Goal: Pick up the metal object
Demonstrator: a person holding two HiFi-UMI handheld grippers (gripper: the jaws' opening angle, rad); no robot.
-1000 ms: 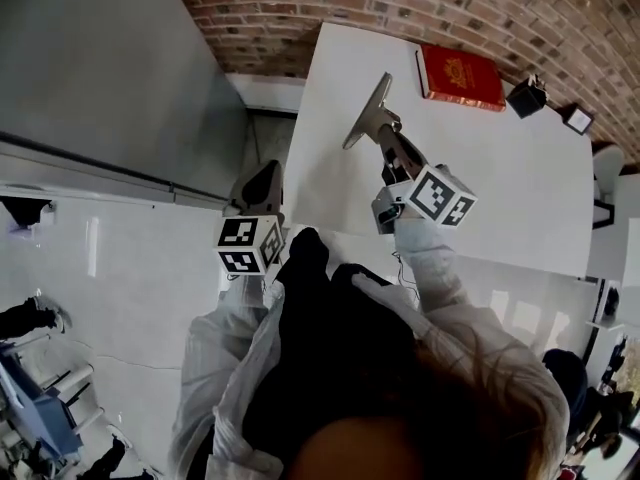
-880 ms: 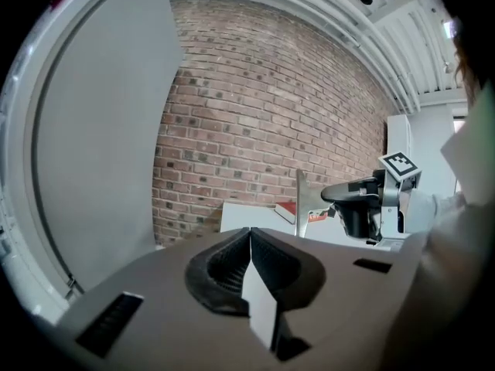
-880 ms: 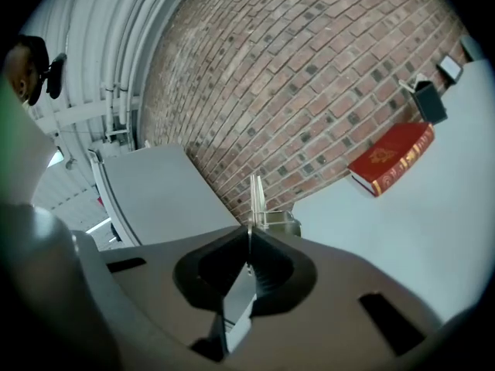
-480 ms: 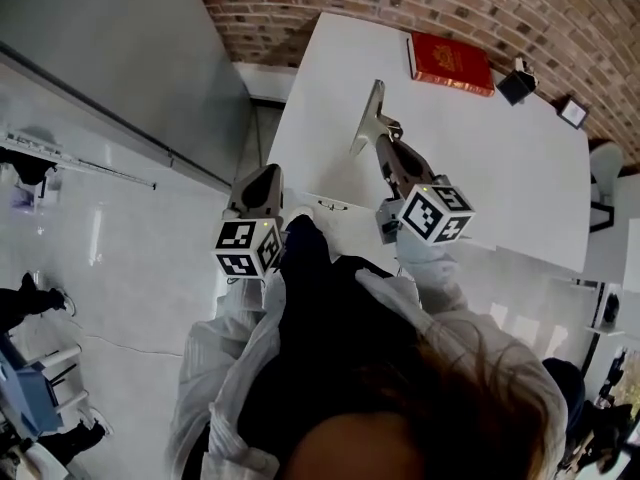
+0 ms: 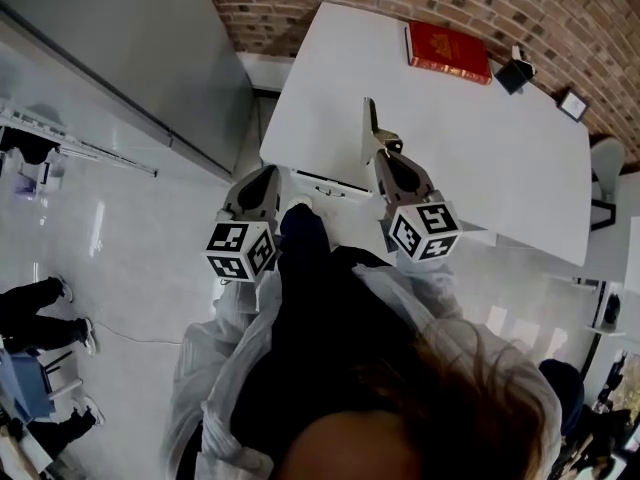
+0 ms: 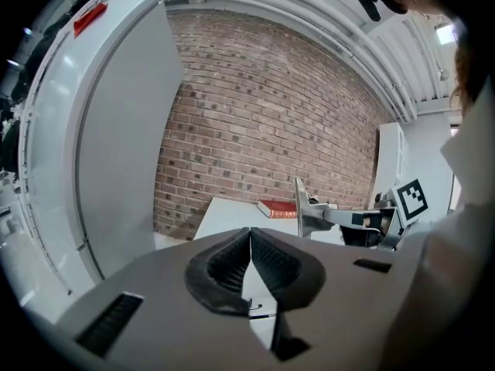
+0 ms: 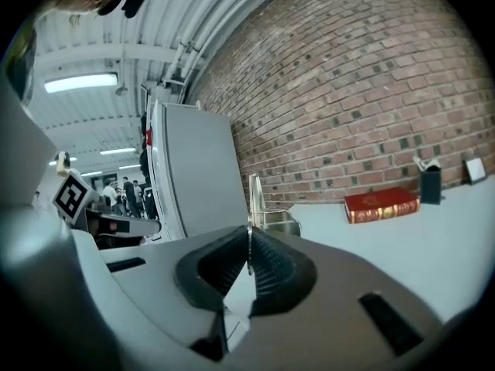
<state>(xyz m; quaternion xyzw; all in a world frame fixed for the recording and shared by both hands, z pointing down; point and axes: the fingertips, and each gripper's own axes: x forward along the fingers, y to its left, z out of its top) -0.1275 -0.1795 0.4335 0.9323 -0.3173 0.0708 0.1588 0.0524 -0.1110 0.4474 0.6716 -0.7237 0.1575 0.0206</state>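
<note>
**Metal object (image 5: 368, 128) in the right gripper (image 5: 385, 154), over the table (image 5: 500, 168)**

The right gripper's ribbed jaws are pressed together on a thin edge of the metal object, a flat grey plate that stands upright beyond the fingertips. It hangs above the table's near edge, well short of the red book (image 5: 447, 50) at the far side. The left gripper (image 5: 262, 182) is off the table's near left corner, over the floor. Its jaws meet with nothing between them.

The object looks stiff and smooth, probably light for its size, and not fragile. Bare sheet metal is likely to slip on rubber pads. A grip on one thin edge leaves the rest of the plate free to lever and swing. A hold close to the blocky part at the plate's foot would probably carry it more steadily.

Much stays unclear. The right gripper view shows the plate edge-on, as little more than a bright line, so its outline is hard to read. Whether the foot is a bent flange or a small box cannot be told. The head view does not settle whether the object is clear of the tabletop.
</note>
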